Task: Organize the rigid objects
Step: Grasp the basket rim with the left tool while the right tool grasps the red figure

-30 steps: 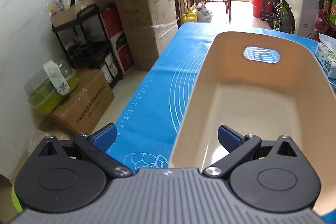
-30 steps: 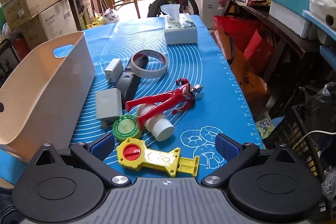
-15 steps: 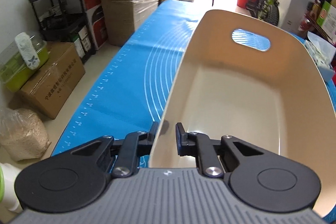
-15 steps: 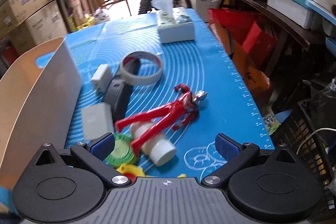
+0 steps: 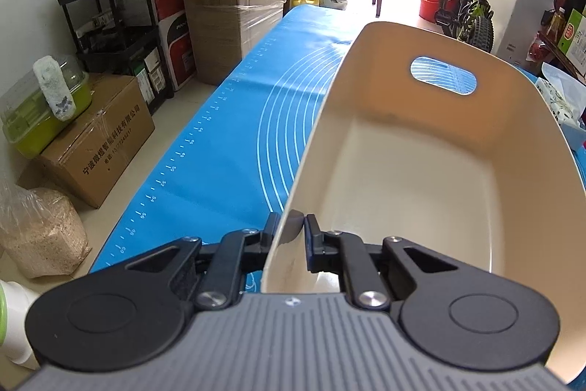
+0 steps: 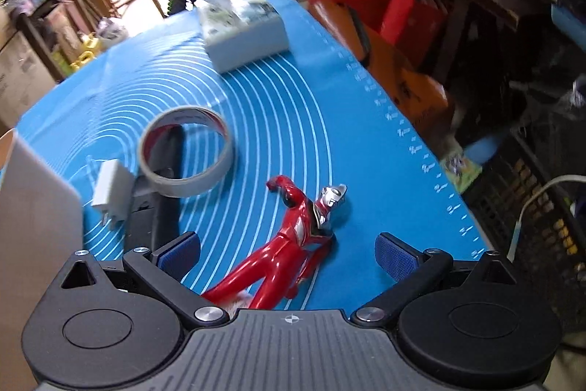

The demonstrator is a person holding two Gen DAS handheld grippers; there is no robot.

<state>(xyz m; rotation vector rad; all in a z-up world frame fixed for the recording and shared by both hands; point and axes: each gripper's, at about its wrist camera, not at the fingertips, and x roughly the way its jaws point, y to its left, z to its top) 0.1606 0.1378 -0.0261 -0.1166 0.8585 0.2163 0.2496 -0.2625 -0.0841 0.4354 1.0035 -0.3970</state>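
the left claw (image 5: 289, 237) is clamped on the near wall of the empty beige bin (image 5: 421, 171), steadying it on the desk (image 5: 219, 149). the right claw (image 6: 287, 253) hangs open over the glossy red toy figure (image 6: 289, 240) lying flat beside the bin. next, it likely must lower and pinch the torso.

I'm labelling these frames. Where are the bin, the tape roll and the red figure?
bin (image 5: 410, 171): left wrist view, inner floor.
tape roll (image 6: 190, 184): right wrist view, near outer wall.
red figure (image 6: 293, 237): right wrist view, torso.
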